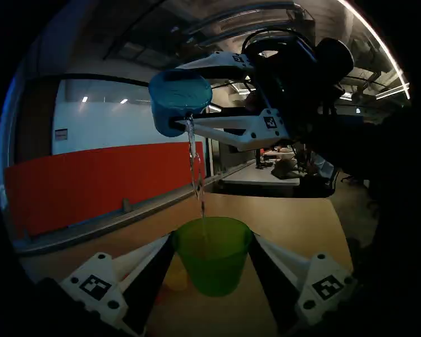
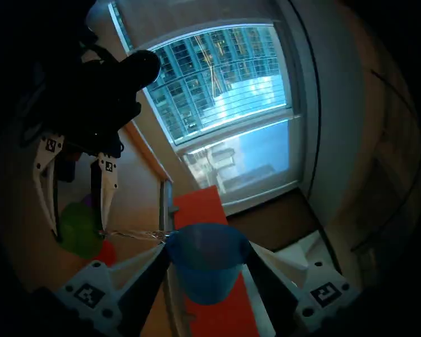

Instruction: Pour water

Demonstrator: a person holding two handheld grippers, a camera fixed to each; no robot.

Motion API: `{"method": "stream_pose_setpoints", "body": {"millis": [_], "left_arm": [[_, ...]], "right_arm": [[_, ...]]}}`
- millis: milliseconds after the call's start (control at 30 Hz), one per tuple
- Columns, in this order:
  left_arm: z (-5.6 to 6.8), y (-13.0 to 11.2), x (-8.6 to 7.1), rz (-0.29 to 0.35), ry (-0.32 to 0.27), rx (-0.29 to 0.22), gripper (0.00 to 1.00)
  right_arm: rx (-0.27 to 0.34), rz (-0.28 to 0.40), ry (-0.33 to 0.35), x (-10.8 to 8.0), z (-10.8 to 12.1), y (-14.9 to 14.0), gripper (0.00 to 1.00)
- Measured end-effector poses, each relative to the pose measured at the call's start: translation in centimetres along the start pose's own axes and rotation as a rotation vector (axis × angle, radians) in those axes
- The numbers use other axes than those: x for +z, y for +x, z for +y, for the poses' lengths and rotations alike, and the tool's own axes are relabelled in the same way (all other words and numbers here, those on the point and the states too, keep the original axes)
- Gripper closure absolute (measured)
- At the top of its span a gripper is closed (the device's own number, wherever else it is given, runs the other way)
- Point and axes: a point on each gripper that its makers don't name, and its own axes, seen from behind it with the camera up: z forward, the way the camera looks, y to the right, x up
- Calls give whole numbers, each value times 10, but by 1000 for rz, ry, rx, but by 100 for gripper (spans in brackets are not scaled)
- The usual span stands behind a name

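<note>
A translucent green cup [image 1: 213, 261] stands upright between the fingers of my left gripper [image 1: 211, 238], which is shut on it just above the wooden table. Above it my right gripper [image 1: 179, 94] is shut on a blue cup [image 1: 177, 104] tipped onto its side. A thin stream of water [image 1: 196, 168] falls from the blue rim into the green cup. In the right gripper view the blue cup [image 2: 206, 261] sits between my right gripper's [image 2: 206, 247] fingers. The stream [image 2: 135, 234] runs left to the green cup [image 2: 78, 230] held in the left gripper [image 2: 79, 231].
The wooden table [image 1: 289, 219] ends at a rail before an orange wall panel [image 1: 98, 180]. A yellow object [image 1: 175, 278] lies beside the green cup, and a red one [image 2: 105, 253] shows near it. A large window [image 2: 227, 101] is behind, and desks [image 1: 266, 171] stand farther off.
</note>
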Motion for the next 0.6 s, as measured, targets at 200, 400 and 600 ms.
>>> {"method": "stream_pose_setpoints", "body": {"millis": [200, 400, 600], "left_arm": [[-1, 1, 0, 1, 1, 2, 11], [-2, 1, -1, 2, 2, 1, 11], [-2, 0, -1, 0, 3, 3, 11]], "right_arm": [[-28, -3, -1, 2, 3, 0, 9], [-62, -2, -14, 3, 9, 1, 9], [-93, -3, -18, 4, 10, 3, 8]]}}
